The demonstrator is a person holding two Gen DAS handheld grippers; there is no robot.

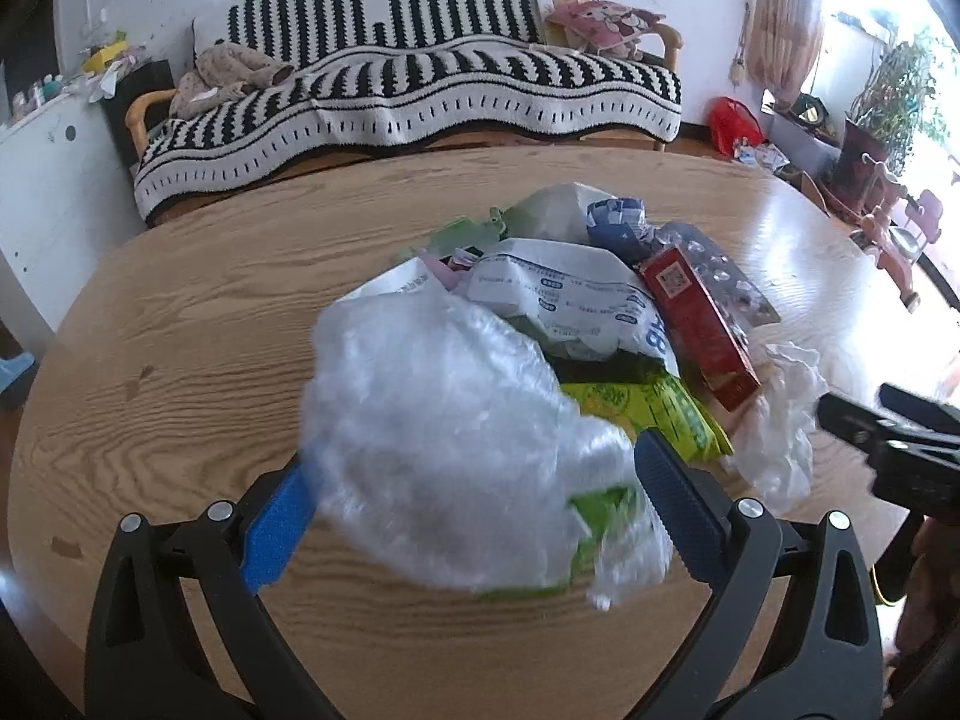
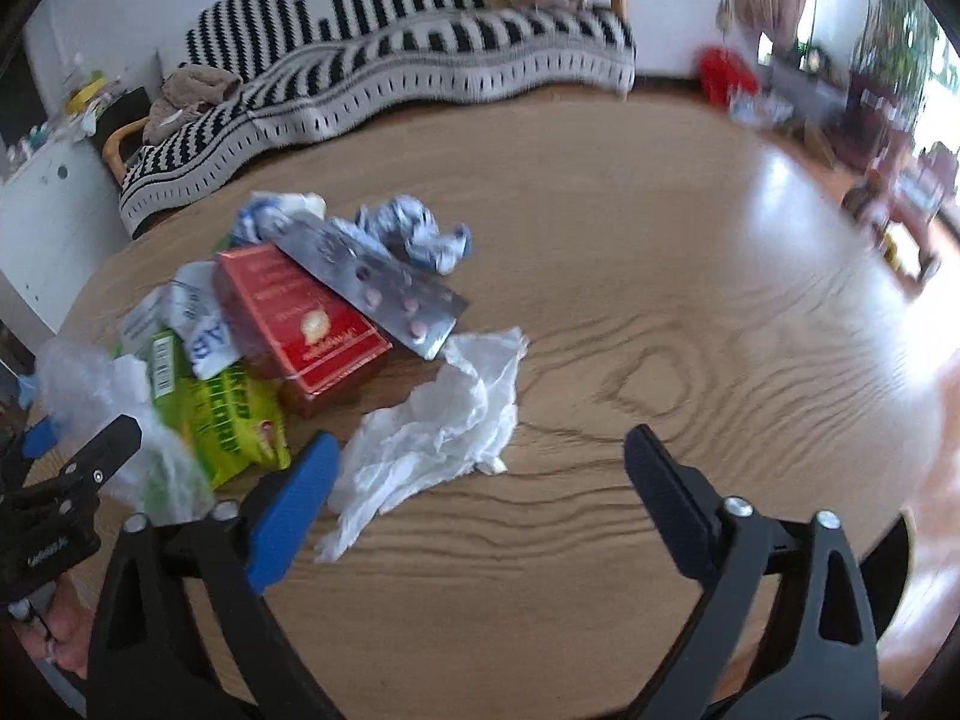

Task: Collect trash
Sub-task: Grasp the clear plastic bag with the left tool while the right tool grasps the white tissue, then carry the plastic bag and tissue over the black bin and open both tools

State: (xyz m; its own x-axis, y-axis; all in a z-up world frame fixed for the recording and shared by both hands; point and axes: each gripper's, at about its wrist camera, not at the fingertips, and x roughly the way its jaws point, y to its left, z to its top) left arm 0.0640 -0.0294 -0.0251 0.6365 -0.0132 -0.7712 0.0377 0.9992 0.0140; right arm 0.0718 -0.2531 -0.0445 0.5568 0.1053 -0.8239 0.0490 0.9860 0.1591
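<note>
A heap of trash lies on the round wooden table (image 1: 180, 330): a red box (image 1: 702, 324) (image 2: 300, 318), a silver blister pack (image 1: 720, 276) (image 2: 384, 288), a white-and-blue packet (image 1: 570, 300), a green wrapper (image 1: 654, 414) (image 2: 228, 414) and crumpled blue-white paper (image 2: 414, 228). My left gripper (image 1: 471, 462) is shut on a crumpled clear plastic bag (image 1: 444, 420), held over the near side of the heap. A white tissue (image 2: 438, 420) (image 1: 780, 420) lies flat right of the heap. My right gripper (image 2: 480, 450) stands open just above it, its blue left finger beside the tissue's near end.
Bare tabletop (image 2: 660, 300) stretches to the right of the heap, with glare at the far right. Behind the table stands a sofa under a black-and-white striped blanket (image 1: 420, 78). A white cabinet (image 1: 48, 180) is at the left, a red bag (image 1: 732, 123) and plants at the right.
</note>
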